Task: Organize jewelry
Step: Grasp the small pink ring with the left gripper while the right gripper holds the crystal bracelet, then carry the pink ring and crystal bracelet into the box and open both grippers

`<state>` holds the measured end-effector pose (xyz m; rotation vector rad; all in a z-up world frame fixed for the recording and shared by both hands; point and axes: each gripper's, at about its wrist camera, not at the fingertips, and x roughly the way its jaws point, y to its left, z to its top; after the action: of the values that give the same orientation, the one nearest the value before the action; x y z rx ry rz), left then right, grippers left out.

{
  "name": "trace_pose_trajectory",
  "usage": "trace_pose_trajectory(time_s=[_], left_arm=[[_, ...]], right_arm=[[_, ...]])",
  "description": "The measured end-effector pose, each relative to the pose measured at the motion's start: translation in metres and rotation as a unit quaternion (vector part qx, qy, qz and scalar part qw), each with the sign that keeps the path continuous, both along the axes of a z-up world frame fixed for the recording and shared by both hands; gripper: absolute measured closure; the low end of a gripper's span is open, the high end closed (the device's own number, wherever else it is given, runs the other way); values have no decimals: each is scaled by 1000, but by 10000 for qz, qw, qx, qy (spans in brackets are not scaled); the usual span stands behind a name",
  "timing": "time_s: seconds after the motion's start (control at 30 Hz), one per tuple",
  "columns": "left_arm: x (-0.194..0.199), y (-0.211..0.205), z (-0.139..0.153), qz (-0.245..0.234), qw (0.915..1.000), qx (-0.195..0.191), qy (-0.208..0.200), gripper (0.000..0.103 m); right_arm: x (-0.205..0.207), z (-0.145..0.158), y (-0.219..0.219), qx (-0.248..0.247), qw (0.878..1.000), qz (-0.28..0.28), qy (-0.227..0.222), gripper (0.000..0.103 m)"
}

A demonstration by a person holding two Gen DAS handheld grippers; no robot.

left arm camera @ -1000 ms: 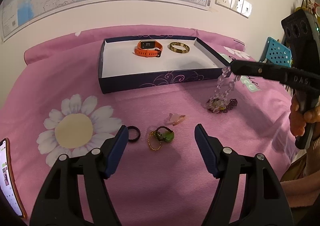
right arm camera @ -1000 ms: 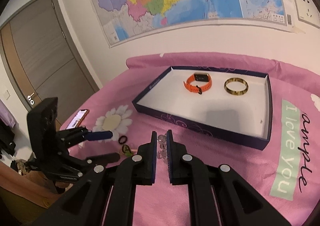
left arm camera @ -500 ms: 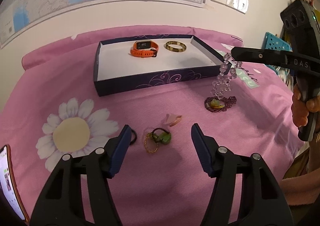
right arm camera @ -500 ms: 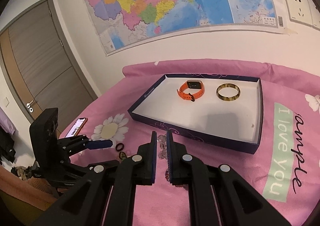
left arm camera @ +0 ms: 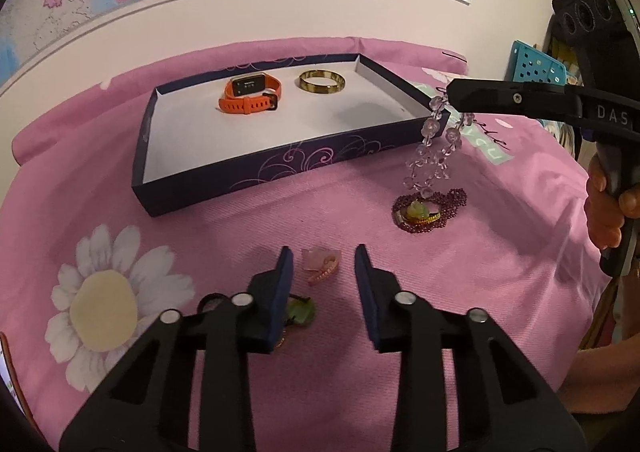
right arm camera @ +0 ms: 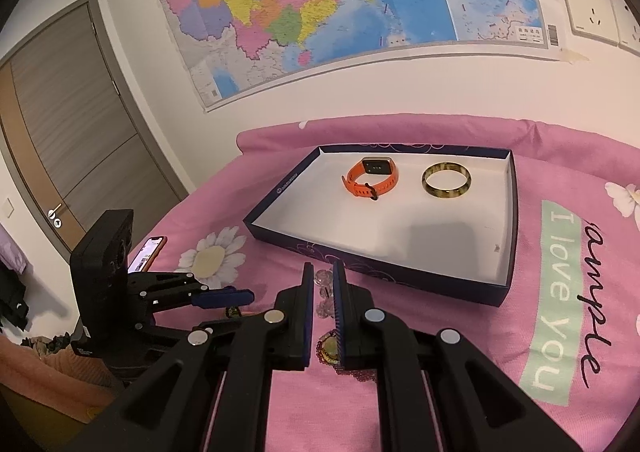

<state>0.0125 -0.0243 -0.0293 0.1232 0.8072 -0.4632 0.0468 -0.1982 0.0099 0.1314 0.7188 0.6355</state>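
My left gripper (left arm camera: 323, 259) hovers low over the pink bedspread with its jaws closing. A small pink clip (left arm camera: 322, 263) lies between the fingertips, and the pads do not touch it. A green charm on a gold chain (left arm camera: 301, 312) and a black ring (left arm camera: 211, 299) lie partly hidden behind the left finger. My right gripper (right arm camera: 320, 277) is shut on a clear bead bracelet (left arm camera: 434, 156), which dangles over a purple bead necklace with a pendant (left arm camera: 424, 210). The navy box (left arm camera: 260, 184) holds an orange watch (left arm camera: 250, 94) and a gold bangle (left arm camera: 322, 82).
A phone (right arm camera: 146, 252) lies at the bed's left edge, behind my left gripper (right arm camera: 240, 306). A person's hand (left arm camera: 604, 208) grips the right tool at the bed's right edge. The wall with a map and sockets stands just behind the box.
My left gripper moved forward from over the green charm to the pink clip, and its jaws narrowed a lot. The right gripper kept hold of the bead bracelet and lifted it slightly.
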Motion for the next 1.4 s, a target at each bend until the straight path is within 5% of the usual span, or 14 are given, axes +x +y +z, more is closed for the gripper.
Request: trace_pose_trajectory(time_s=[0.37,1.4], left_arm=[[11,4,-3,114,9995,-155,249,99],[55,15,44,289,9988,-297,-273,99]], right_arm=[[5,0,-2,19,10000,0,8,95],[53,27,2,-55,9993,-126,-362,95]])
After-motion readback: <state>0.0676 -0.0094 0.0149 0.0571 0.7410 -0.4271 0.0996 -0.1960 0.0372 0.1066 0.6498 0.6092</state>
